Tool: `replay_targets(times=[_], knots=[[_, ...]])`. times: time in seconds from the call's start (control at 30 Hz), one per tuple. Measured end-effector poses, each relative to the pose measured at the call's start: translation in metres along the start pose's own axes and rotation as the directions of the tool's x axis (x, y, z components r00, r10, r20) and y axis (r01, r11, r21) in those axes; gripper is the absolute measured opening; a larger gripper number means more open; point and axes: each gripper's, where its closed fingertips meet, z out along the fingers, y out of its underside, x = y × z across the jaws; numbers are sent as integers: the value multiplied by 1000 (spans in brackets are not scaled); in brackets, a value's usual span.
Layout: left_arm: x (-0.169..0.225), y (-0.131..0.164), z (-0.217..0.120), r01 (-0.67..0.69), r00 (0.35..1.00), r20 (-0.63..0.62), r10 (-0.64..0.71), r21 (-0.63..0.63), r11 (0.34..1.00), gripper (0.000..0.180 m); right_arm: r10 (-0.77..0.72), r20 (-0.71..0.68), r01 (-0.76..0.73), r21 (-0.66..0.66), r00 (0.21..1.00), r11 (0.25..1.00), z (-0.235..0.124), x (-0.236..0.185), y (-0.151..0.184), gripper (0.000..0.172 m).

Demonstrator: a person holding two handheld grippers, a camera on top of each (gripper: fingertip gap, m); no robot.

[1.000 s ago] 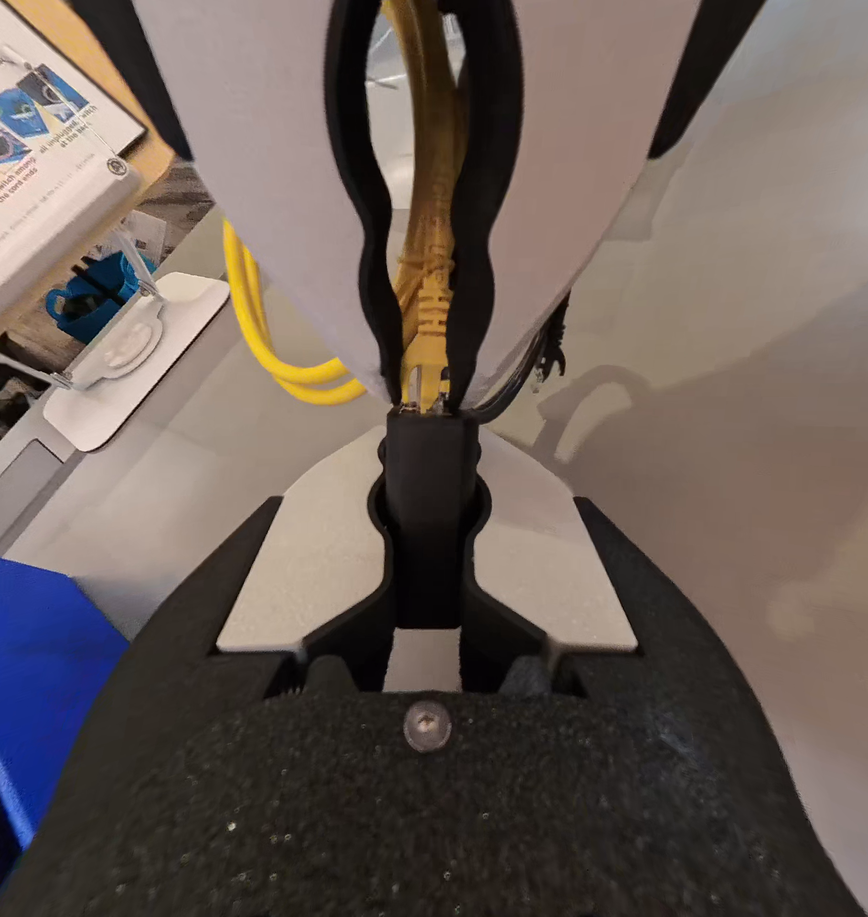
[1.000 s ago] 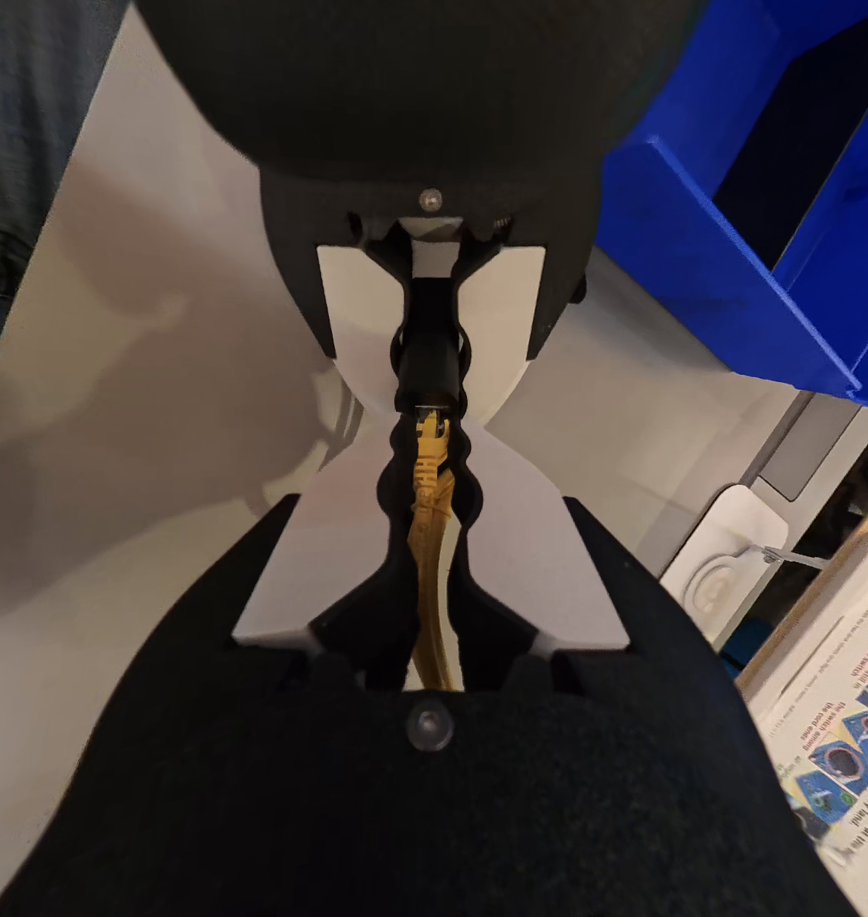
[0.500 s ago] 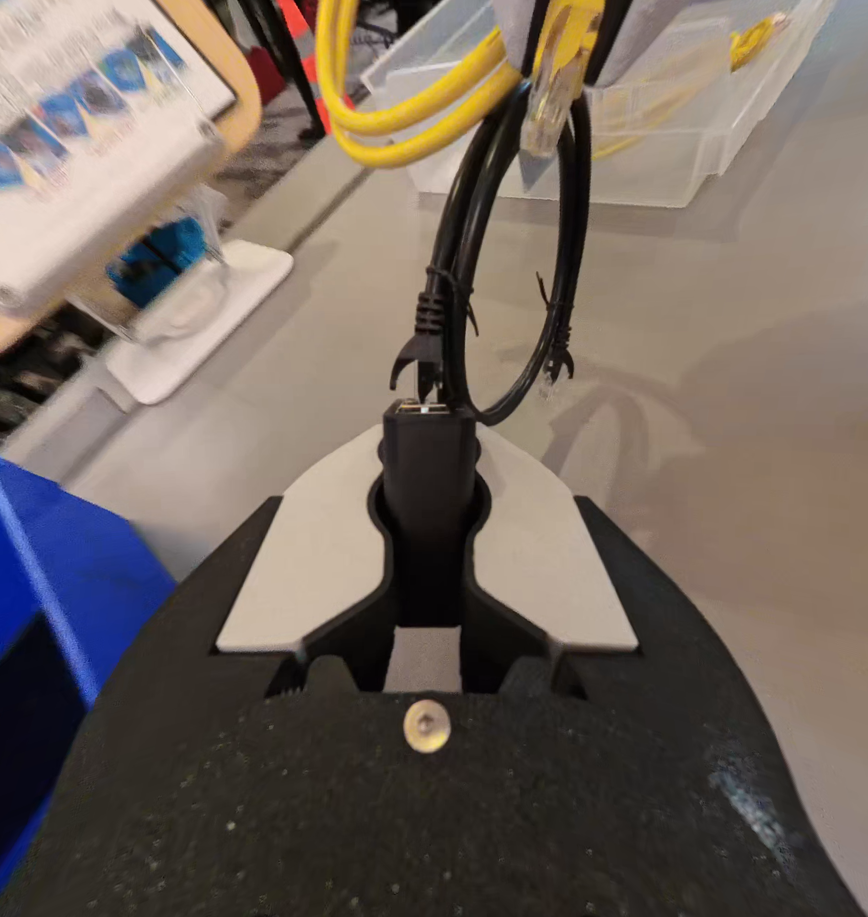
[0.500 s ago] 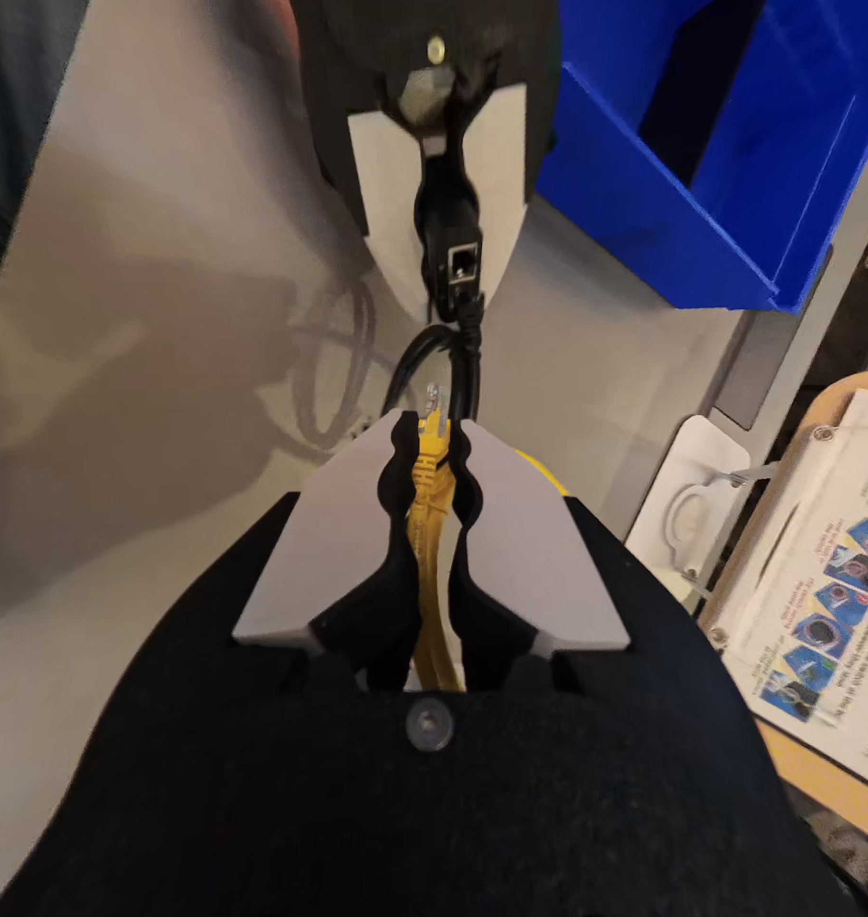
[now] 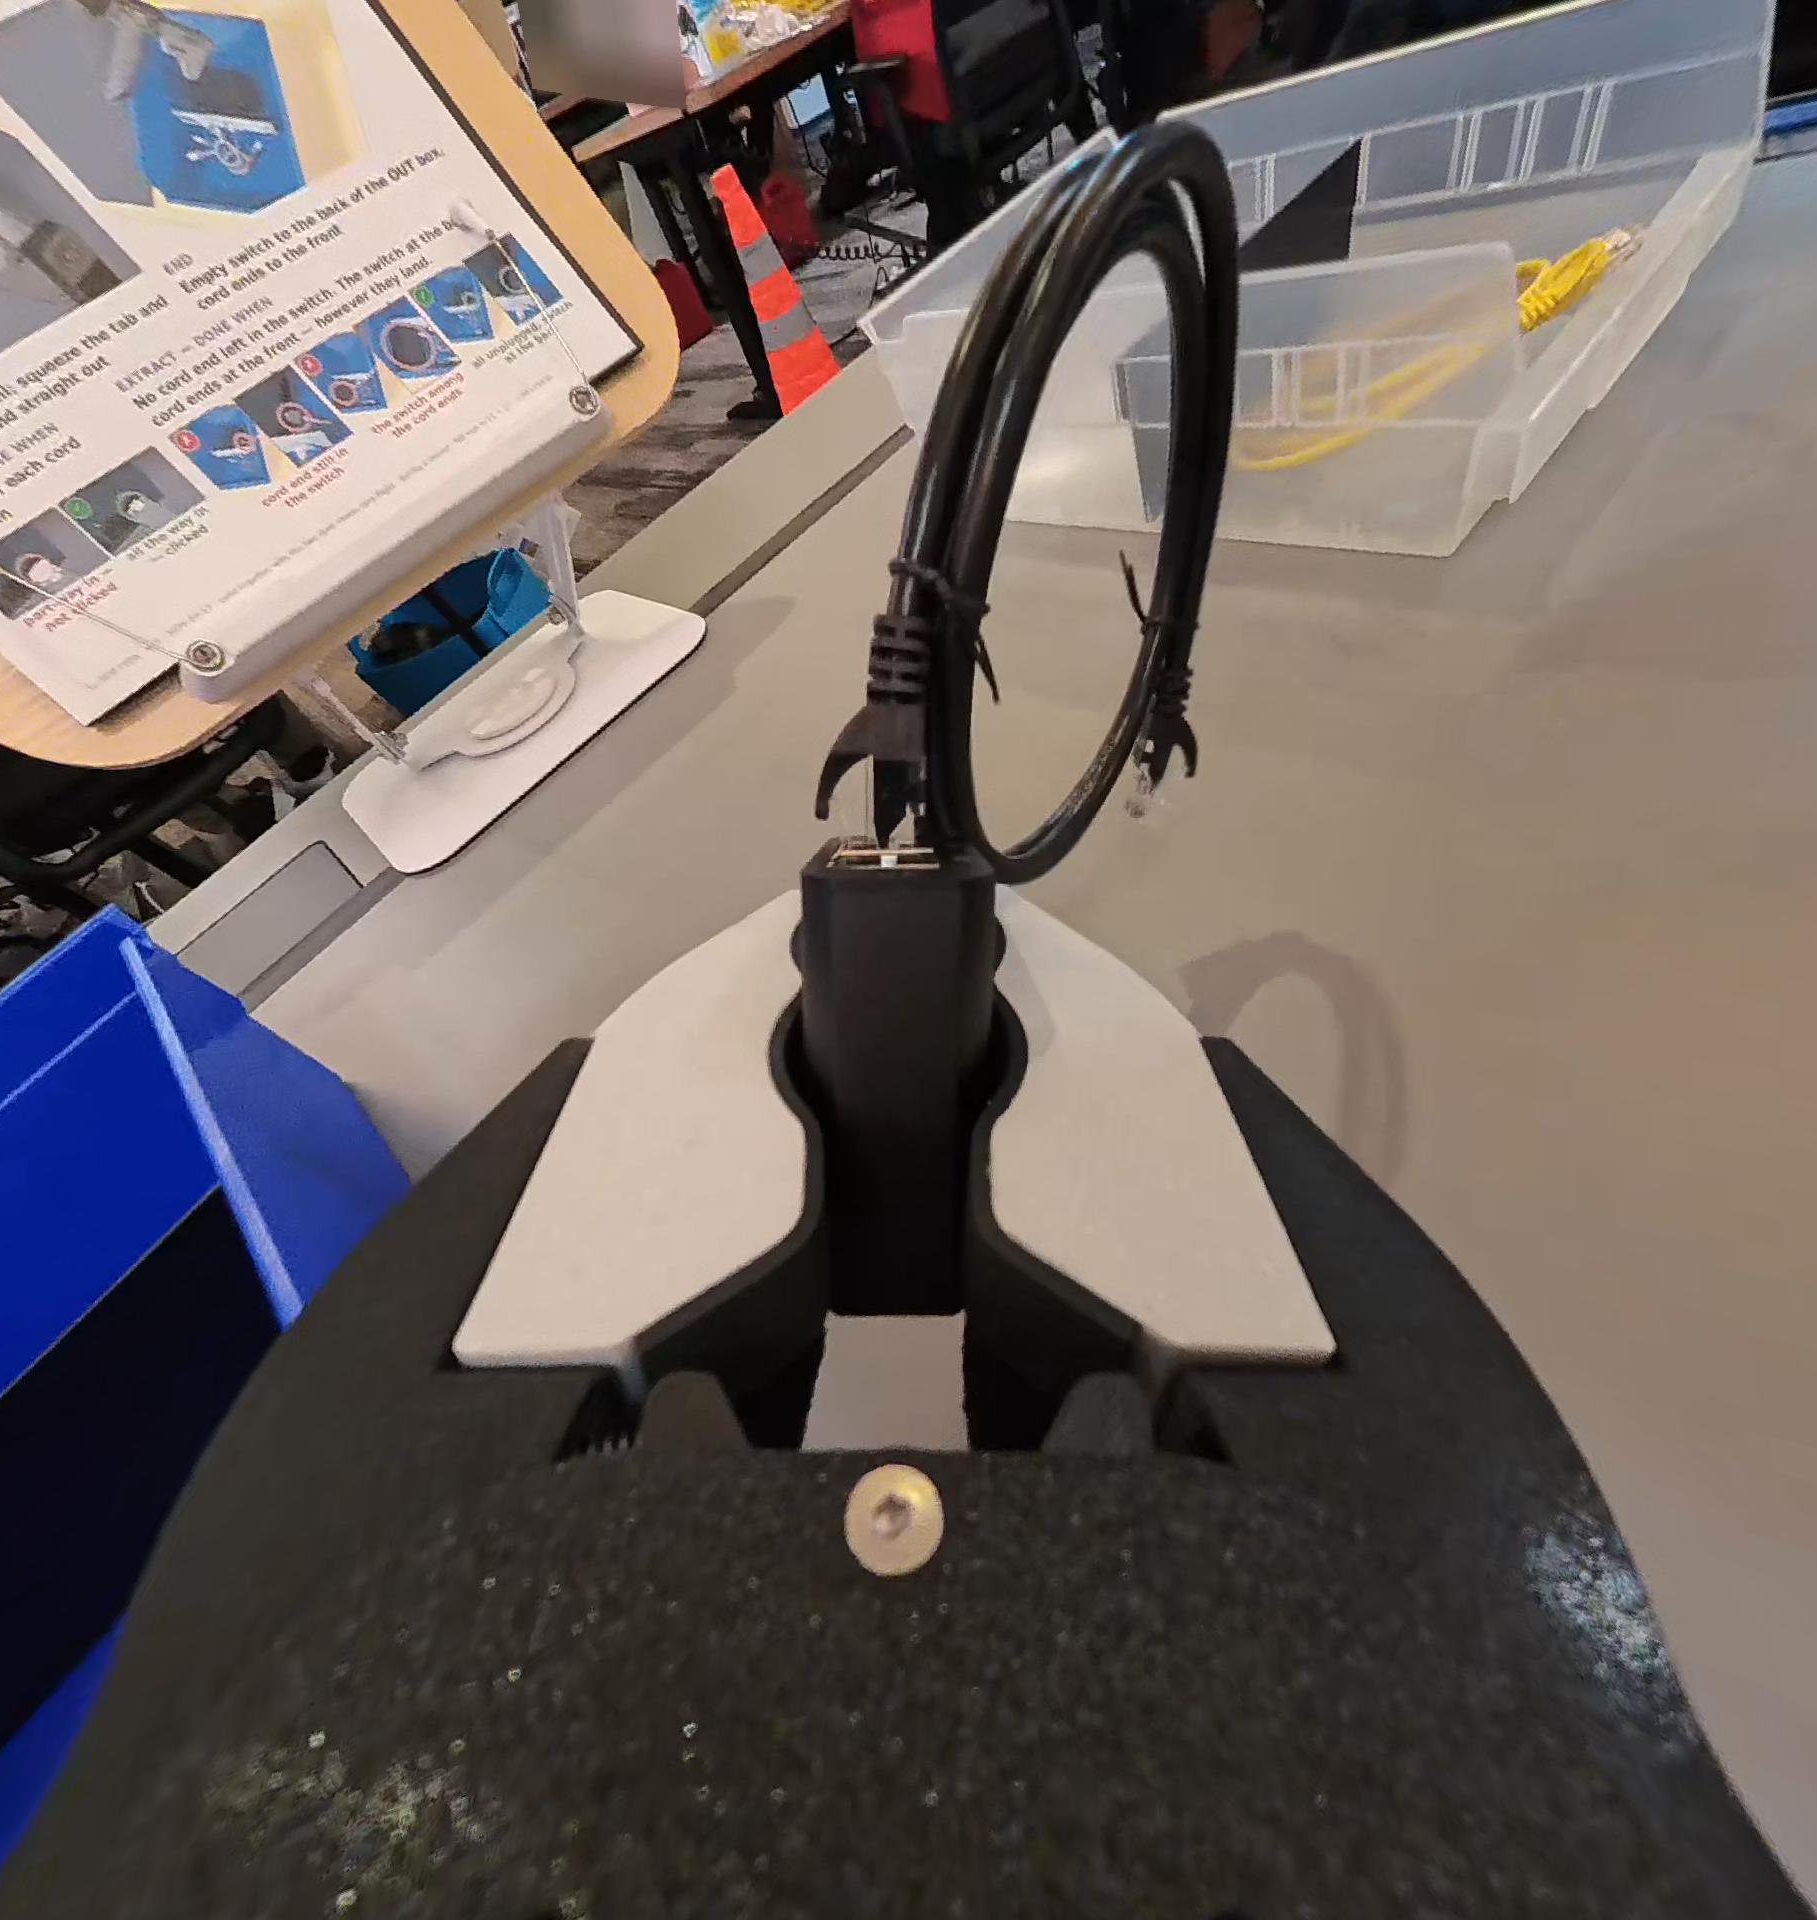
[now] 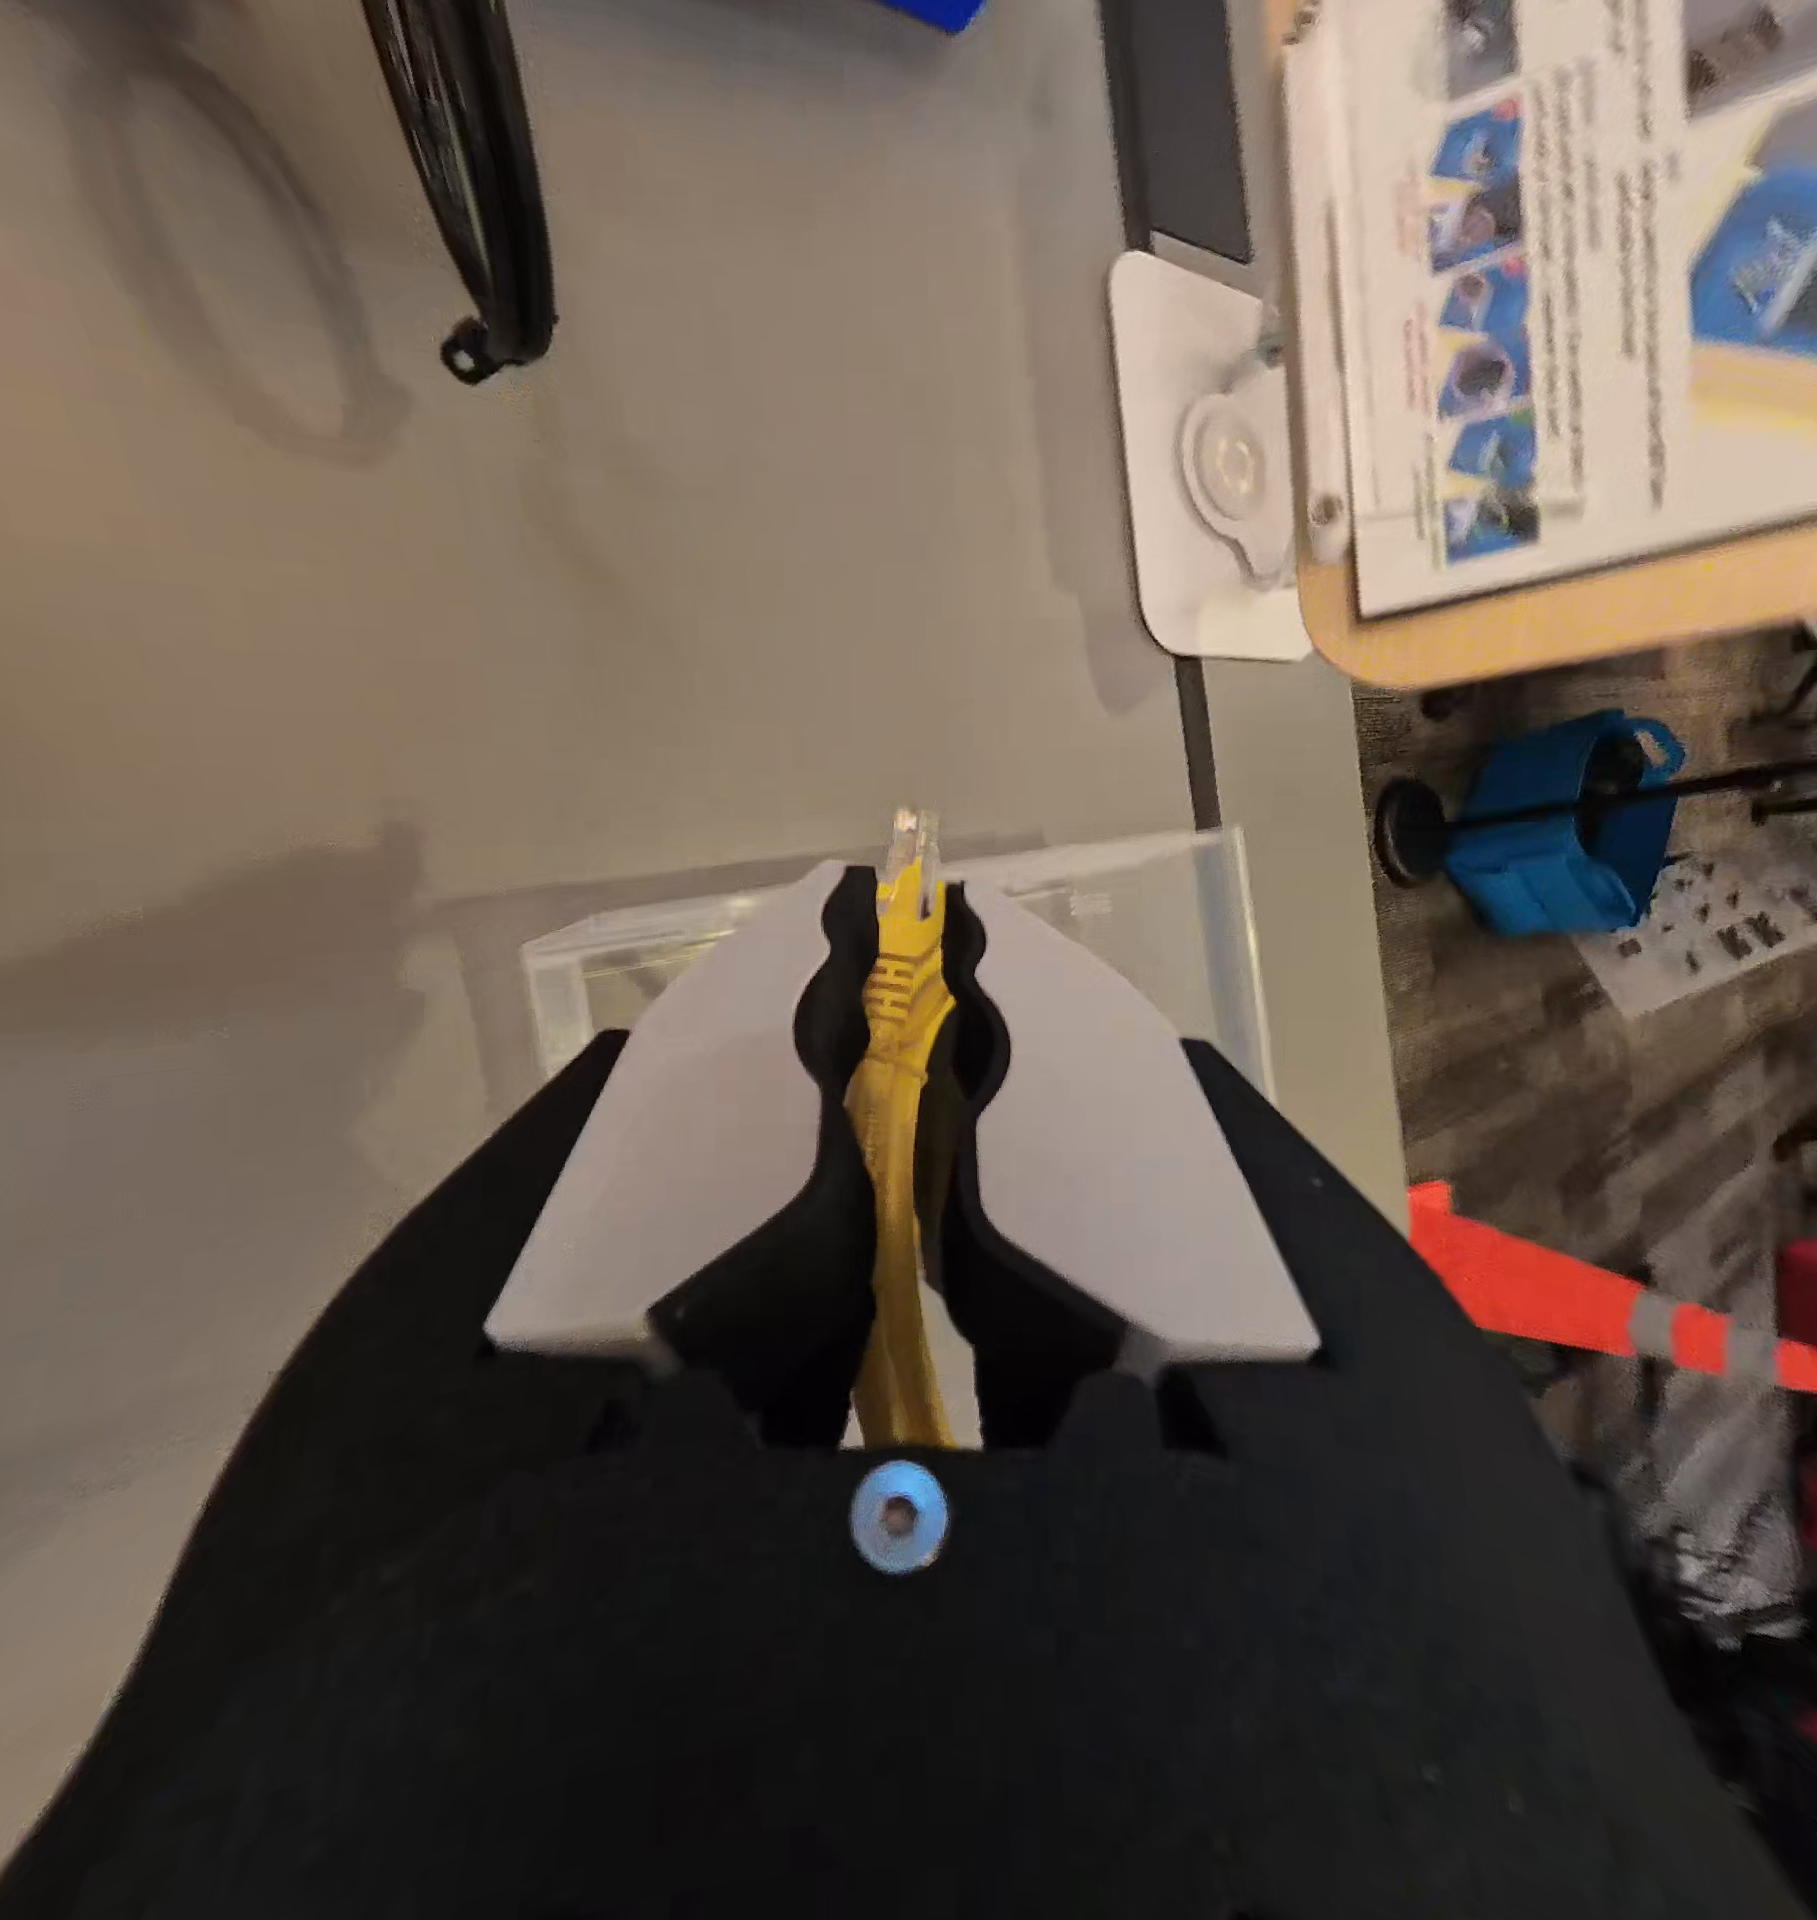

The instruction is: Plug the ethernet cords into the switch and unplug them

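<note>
While the left gripper clamps the black switch (black cord plugged in, coiled upright), the right gripper pinches a yellow cord near its plug.

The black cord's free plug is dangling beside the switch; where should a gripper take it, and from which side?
Grip the ribbed boot just above the free plug, fingers closing across its narrow sides, coming from the open table side on the right. The plug hangs tip-down off the black cord loop, clear of the switch, so the tip stays exposed.
</note>
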Motion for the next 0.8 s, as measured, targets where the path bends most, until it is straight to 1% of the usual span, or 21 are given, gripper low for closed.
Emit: replay_targets(times=[0.03, 0.1, 0.2, 0.23, 0.3, 0.37, 0.4, 0.43, 0.47, 0.5, 0.53, 0.6, 0.67, 0.73, 0.8], knots=[[0, -1, 1, -1, 1000, -2, 1, 0, 1000, 25, 43, -13, -42, 26, 999, 999, -5, -3, 10, 12], [3, -2, 3, -9, 1000, -7, 9, 0, 1000, 25, 93, -40, -91, 36, 995, 995, -1, -14, 31, 12], [10, -1, 8, -17, 1000, -24, 17, -6, 1000, 25, 140, -45, -136, 77, 989, 988, 25, -30, 47, 12], [12, -1, 10, -18, 999, -32, 18, -6, 1000, 25, 155, -55, -151, 64, 986, 986, 38, -31, 56, 12], [15, -3, 10, -23, 999, -35, 23, -2, 1000, 25, 225, -62, -226, -13, 972, 974, 67, -31, 84, 13], [16, -5, 8, -23, 999, -36, 24, 15, 1000, 25, 331, 38, -329, -45, 943, 943, 91, -45, 103, 13], [16, -6, 7, -23, 999, -37, 24, 26, 999, 25, 372, 50, -368, -72, 927, 927, 99, -48, 111, 14], [17, -8, 6, -23, 999, -42, 25, 43, 999, 25, 398, 62, -392, -95, 915, 915, 103, -53, 117, 24], [18, -9, 6, -20, 998, -54, 24, 60, 998, 25, 421, 65, -413, -108, 905, 904, 105, -56, 118, 39], [18, -11, 5, -13, 998, -66, 19, 80, 997, 25, 430, 65, -422, -110, 900, 900, 103, -58, 117, 47], [19, -12, 4, -4, 997, -76, 12, 103, 995, 25, 425, 58, -419, -85, 904, 904, 97, -57, 111, 48], [18, -17, 1, 31, 995, -98, -17, 146, 989, 25, 412, 35, -413, 15, 910, 911, 78, -49, 89, 45], [17, -23, -2, 63, 991, -125, -39, 193, 979, 25, 410, 49, -413, 135, 911, 901, 54, -44, 54, 41], [18, -32, -8, 88, 986, -157, -49, 257, 962, 25, 371, 134, -394, 283, 919, 874, 37, -50, 8, 33], [24, -45, -16, 122, 975, -214, -52, 329, 936, 25, 294, 200, -352, 393, 935, 850, 36, -60, -31, 36]])
